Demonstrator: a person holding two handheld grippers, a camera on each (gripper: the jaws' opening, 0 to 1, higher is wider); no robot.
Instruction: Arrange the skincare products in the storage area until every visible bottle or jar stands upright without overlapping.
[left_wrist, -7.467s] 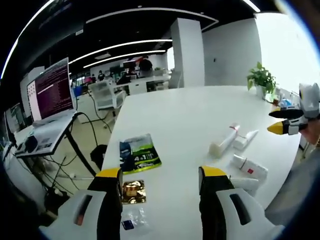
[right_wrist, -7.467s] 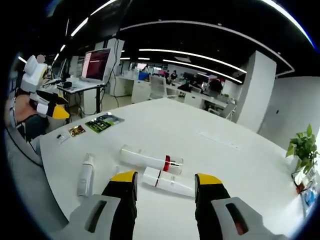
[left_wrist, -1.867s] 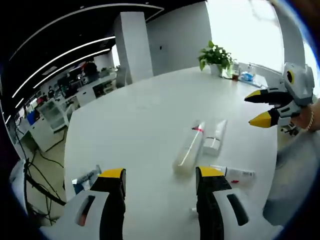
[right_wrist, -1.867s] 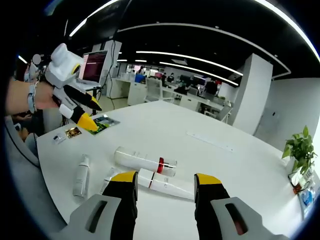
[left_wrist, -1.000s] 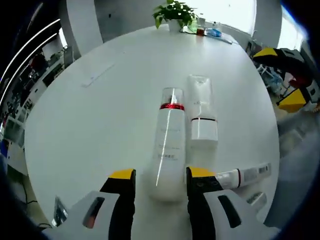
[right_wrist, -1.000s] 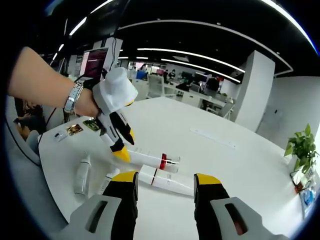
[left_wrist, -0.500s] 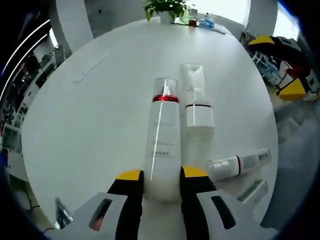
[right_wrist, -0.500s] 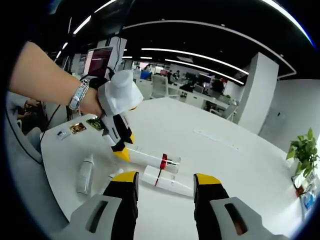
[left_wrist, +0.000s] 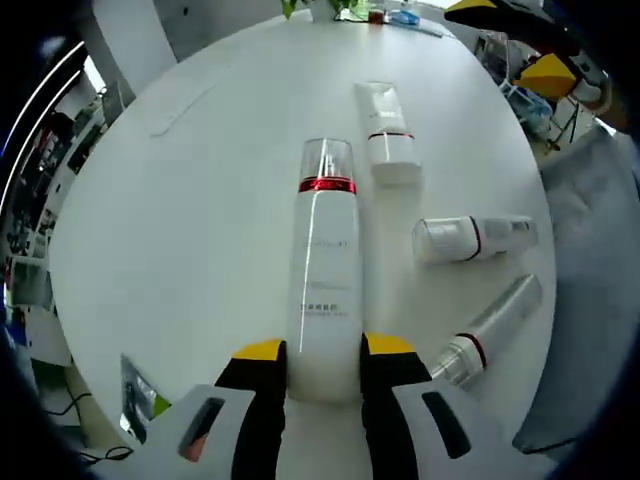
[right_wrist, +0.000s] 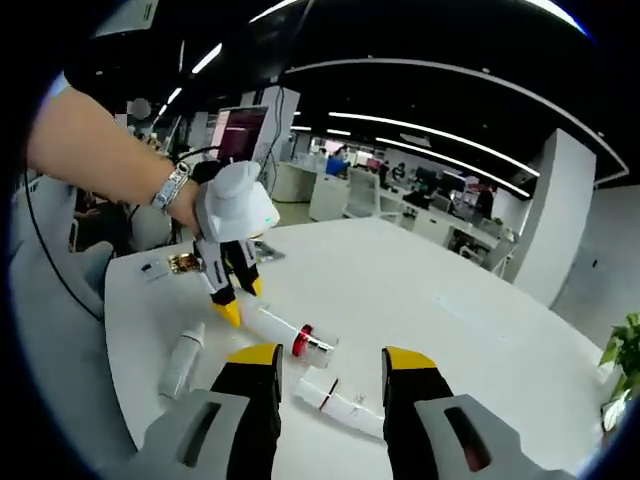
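The tall white bottle with a red band and clear cap (left_wrist: 323, 270) is being gripped at its base by the left gripper (left_wrist: 324, 352) fingers above the white table (left_wrist: 190, 220); the right gripper (right_wrist: 331, 363) fingers are being held apart.

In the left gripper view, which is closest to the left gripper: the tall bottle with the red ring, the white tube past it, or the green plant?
1. Tall bottle, held between the left gripper jaws.
2. White tube, beyond the bottle's cap, slightly right.
3. Green plant, at the table's far edge.
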